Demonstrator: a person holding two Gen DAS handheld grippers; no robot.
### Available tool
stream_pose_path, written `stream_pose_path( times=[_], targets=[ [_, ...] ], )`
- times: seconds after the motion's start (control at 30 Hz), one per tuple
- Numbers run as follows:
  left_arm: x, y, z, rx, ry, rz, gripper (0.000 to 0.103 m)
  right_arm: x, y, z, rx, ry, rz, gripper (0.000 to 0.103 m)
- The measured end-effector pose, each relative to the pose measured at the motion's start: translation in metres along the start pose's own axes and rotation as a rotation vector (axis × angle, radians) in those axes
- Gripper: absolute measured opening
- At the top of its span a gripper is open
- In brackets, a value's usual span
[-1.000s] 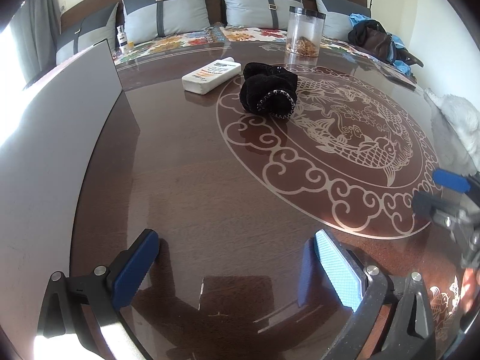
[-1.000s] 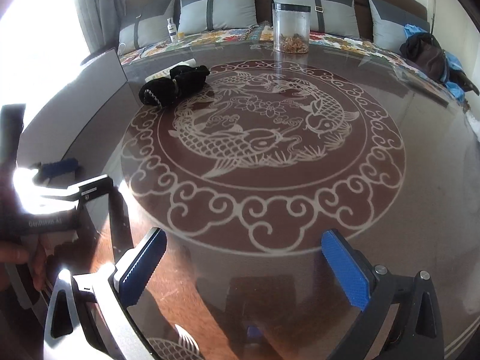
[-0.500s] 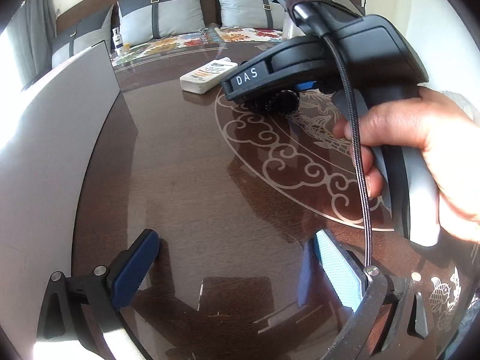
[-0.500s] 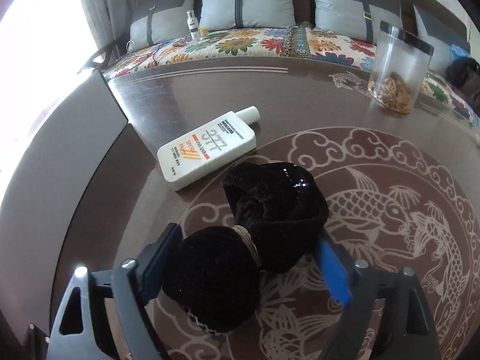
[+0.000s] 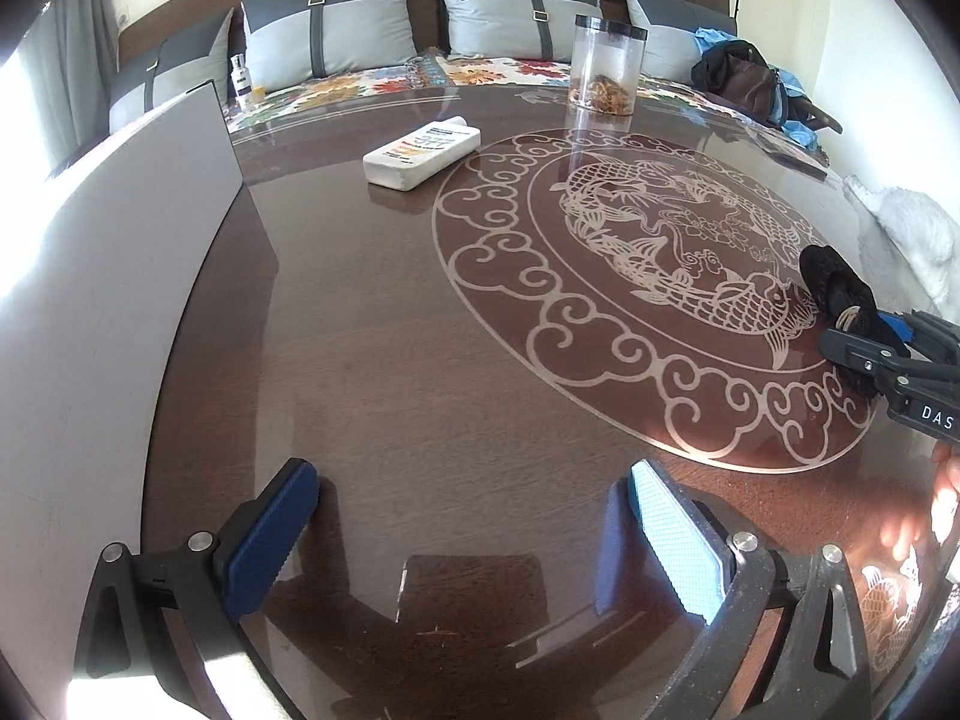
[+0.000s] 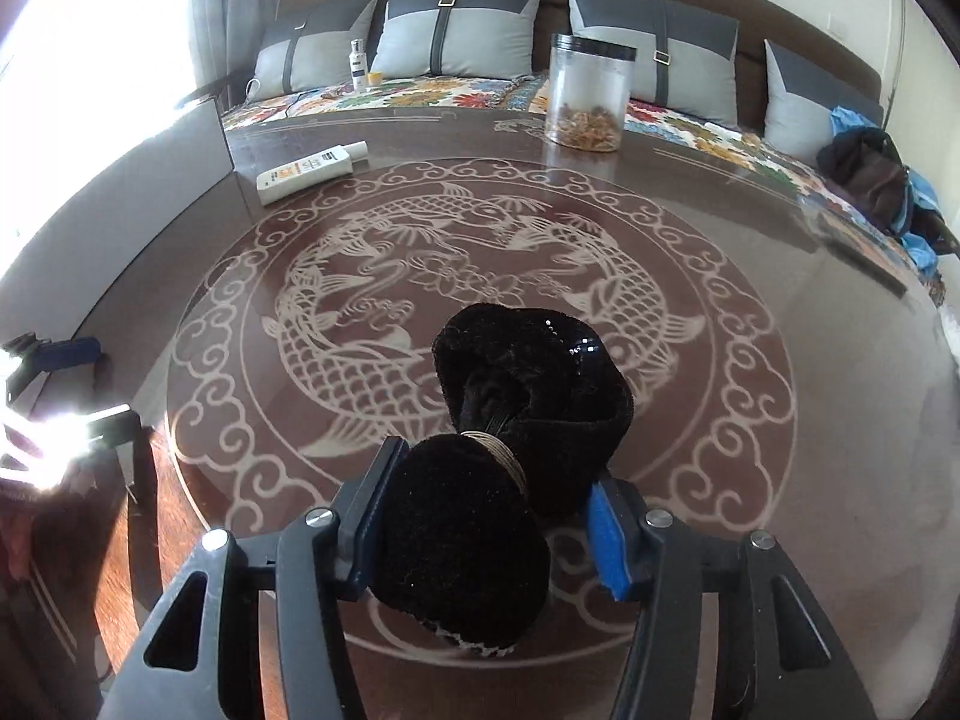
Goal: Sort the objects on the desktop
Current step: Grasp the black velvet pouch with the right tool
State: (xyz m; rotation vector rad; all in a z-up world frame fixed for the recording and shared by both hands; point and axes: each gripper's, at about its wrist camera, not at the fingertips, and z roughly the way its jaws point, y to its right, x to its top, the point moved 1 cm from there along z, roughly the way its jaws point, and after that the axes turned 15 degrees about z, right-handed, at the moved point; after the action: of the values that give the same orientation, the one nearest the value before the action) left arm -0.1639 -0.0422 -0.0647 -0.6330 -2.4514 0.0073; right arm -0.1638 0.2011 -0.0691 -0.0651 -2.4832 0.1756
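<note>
The right tongs [image 6: 492, 516] are clamped on a black velvet hair tie [image 6: 516, 420], their blue pads pressing the nearer puff of it from both sides; the jaws have just been closing onto it. The farther loop of the hair tie sticks out ahead of the pads, above the fish medallion [image 6: 468, 276] inlaid in the bench [image 6: 810, 420]. In the left wrist view the same tongs [image 5: 864, 330] show at the right edge, at the medallion's right rim, with the hair tie [image 5: 834, 291] gripped in them.

The left tongs [image 5: 462, 516] are spread wide and hold nothing, with only bare bench between their pads; they sit off the medallion's near-left edge.

A white sunscreen bottle [image 5: 423, 153] lies flat just beyond the medallion's far-left rim, cap pointing away. A clear jar [image 6: 591, 93] with a dark lid and brownish contents stands upright past the medallion's far edge. A grey panel [image 5: 108, 252] runs along the bench well to the left of the medallion. Behind the bench, beyond the jar, is a sofa with a flowered cover and grey cushions [image 6: 462, 30]; a small white bottle [image 6: 358, 65] stands on it, and a dark bag with blue cloth [image 6: 876, 180] lies at its right end. Nothing stands on the medallion itself.
</note>
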Motion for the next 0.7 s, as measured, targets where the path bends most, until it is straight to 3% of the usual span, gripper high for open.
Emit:
stream_pose_path(
  times=[0.17, 0.7],
  targets=[
    [0.0031, 0.0026, 0.0022, 0.011, -0.001, -0.014, 0.103, 0.0038, 0.0098, -0.0005, -0.036, 0.01, 0.01, 0.056],
    [0.008, 0.0029, 0.0063, 0.014, -0.001, -0.018, 0.103, 0.0013, 0.0151, -0.0028, -0.022, 0.005, 0.028, 0.057]
  ],
)
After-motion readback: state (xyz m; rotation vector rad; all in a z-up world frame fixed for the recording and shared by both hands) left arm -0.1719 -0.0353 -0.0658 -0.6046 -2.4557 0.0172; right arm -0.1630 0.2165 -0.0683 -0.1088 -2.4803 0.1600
